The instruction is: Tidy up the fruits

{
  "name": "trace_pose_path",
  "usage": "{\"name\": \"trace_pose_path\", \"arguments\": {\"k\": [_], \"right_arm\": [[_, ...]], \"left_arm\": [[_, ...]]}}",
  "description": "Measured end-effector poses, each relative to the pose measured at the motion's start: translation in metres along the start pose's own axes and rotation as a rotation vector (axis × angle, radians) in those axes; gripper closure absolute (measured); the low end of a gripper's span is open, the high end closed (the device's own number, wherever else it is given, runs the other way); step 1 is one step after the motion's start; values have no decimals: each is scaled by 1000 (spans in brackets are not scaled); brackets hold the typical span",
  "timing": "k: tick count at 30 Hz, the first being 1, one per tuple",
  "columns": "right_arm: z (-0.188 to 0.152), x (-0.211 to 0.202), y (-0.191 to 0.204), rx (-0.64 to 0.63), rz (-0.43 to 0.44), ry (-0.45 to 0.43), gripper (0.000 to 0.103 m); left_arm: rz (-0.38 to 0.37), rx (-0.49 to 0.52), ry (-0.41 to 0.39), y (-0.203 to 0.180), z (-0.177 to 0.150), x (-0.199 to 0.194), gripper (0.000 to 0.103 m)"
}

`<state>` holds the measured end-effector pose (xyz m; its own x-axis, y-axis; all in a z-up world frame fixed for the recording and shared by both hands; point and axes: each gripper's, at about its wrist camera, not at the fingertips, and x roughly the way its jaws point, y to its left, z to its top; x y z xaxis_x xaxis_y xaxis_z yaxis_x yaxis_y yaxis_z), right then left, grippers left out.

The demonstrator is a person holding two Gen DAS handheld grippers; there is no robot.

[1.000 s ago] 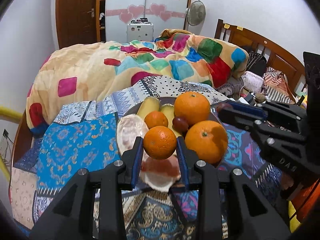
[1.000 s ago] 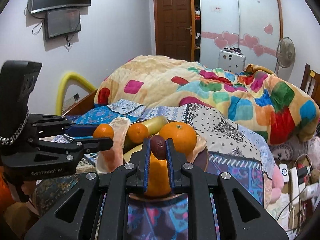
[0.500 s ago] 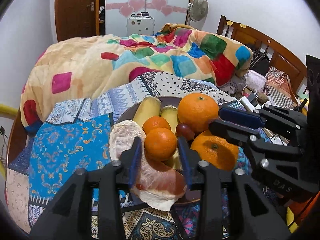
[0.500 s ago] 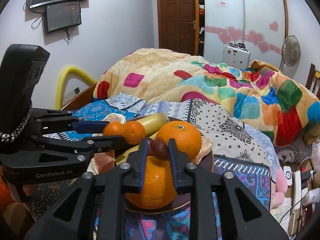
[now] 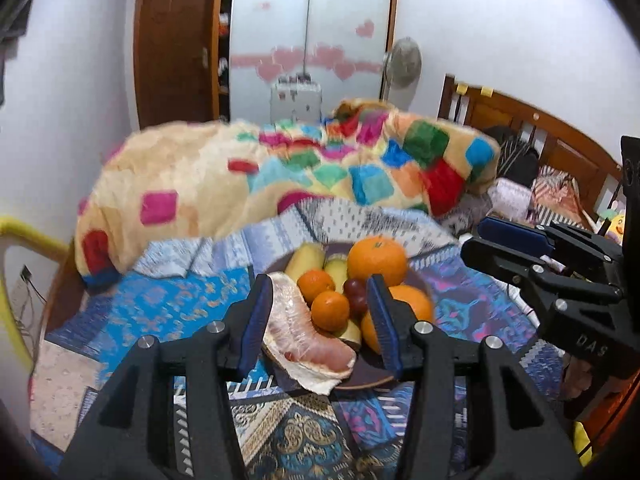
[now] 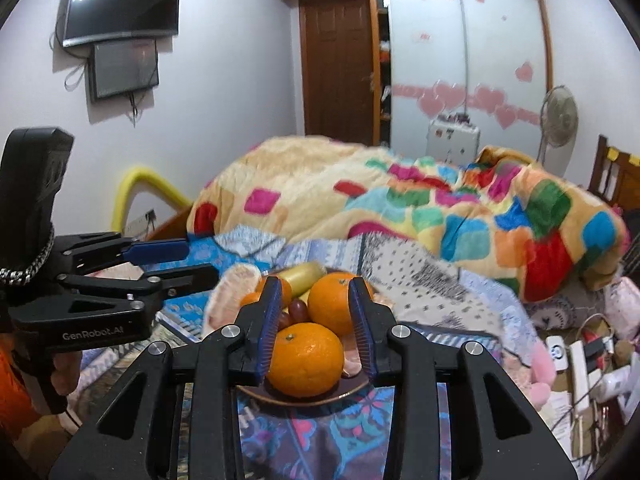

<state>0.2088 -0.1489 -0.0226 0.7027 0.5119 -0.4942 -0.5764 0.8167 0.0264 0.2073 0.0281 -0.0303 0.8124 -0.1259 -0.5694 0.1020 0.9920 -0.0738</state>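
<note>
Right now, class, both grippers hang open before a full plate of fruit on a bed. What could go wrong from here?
1. The plate sits on soft bedding; pressing on it may tilt it.
2. Fruit is piled: the big front orange lies near the rim and could roll off.
3. The pomelo segment overhangs the plate's edge; the open left gripper could knock it off. The right gripper is open too.

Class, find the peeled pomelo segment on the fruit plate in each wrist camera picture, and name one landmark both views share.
Left wrist view: the pomelo segment lies low in the centre, on the plate's left side, between the open left gripper's fingers.
Right wrist view: the pomelo segment sits left of centre, beyond the open right gripper, partly hidden by its left finger.
Shared landmark: the patchwork blanket behind the plate.
</note>
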Motion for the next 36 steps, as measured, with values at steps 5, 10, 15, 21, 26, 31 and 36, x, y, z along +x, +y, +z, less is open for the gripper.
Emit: {"name": "trace_pose_path", "arguments": {"k": [5,10,15,21,26,31,36], "right_arm": [[8,-61,15,10,-8,-105,72],[9,-121,35,16,-31,-223,71],[4,-167,51,47,-50,-312,55],[-6,-199,67,47,-106,-376,33],[-14,-214,72,54,-155,-415,13],[-21,-218,78,50,-202,-435,0],[-27,-219,81,50,-195,-429,0]], "left_arm": [[19,11,-141,-19,0,-75,54],[47,31,-261,-38,-7,-142,51],[73,50,-361,-56,-23,-199,44],[99,47,-430,-66,-39,-238,21],[93,40,-433,-72,-50,-254,12],[120,35,-467,-74,-60,-263,3],[124,32,-467,-75,-65,-266,1]]}}
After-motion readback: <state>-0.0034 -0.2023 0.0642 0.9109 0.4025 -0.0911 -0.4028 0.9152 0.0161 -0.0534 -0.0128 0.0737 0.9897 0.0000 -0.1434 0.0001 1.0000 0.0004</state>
